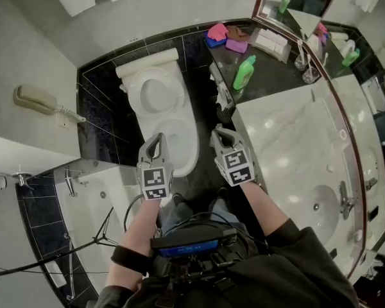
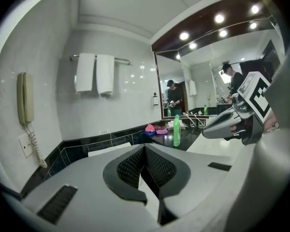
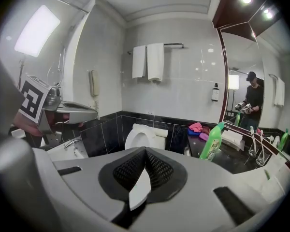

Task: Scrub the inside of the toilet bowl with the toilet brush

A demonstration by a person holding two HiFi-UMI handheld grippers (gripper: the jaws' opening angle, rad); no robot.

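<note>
The white toilet (image 1: 159, 115) stands with seat and lid up against the black tiled wall; it also shows in the right gripper view (image 3: 144, 135). My left gripper (image 1: 156, 135) hovers over the bowl's near rim, jaws shut and empty (image 2: 145, 148). My right gripper (image 1: 216, 131) hangs just right of the bowl, also shut with nothing in it (image 3: 146, 151). A slim grey and black thing (image 1: 223, 98), perhaps the toilet brush in its stand, sits between toilet and counter. Neither gripper touches it.
A green bottle (image 1: 244, 73) and pink cloths (image 1: 218, 32) sit on the dark counter. The marble vanity with sink (image 1: 317, 204) runs along the right, under a mirror. A wall phone (image 1: 35, 99) and a bathtub (image 1: 109, 197) are on the left. Towels (image 3: 149, 62) hang above the toilet.
</note>
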